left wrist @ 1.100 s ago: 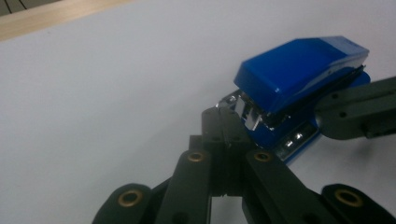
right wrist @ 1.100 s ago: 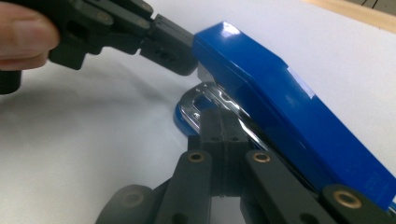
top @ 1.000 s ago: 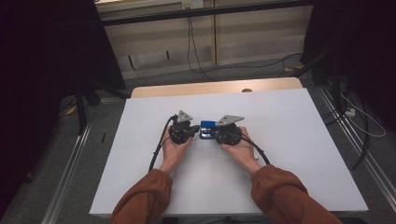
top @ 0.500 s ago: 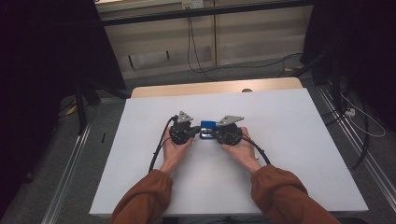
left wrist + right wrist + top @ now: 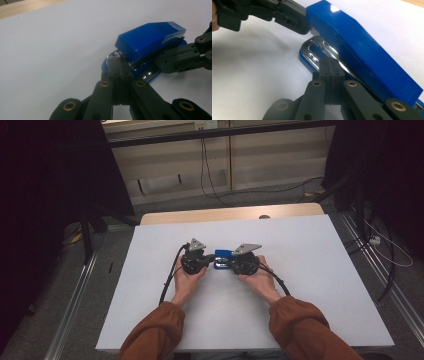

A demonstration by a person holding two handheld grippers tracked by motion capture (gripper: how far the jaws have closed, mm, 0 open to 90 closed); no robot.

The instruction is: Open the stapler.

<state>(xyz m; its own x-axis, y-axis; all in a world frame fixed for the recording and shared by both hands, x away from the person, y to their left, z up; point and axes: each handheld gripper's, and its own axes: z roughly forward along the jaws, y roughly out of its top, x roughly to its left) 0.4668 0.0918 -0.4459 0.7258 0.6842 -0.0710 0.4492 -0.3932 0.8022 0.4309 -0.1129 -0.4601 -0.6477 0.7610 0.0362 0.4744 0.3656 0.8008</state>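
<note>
Blue plastic marks the stapler (image 5: 222, 258), which lies mid-table (image 5: 310, 270) on the white sheet between the two grippers. In the left gripper view the left gripper (image 5: 120, 75) has its jaws shut, tips pressed together and resting against the stapler's rear end, where the chrome hinge plate meets the blue base; whether they pinch the metal or only butt against it I cannot tell. In the right gripper view the right gripper (image 5: 331, 65) is likewise closed, its paired tips set against the chrome rail under the raised blue top, near the other end. The top sits tilted up from the base, so the mouth stands a little open. Holding the stapler from both ends like this looks meant to pin it flat and stop it sliding while one tip works at the metal parts, perhaps to pry or steady the magazine. Both hands (image 5: 187, 279) rest low on the sheet, which should keep the tips steady.
</note>
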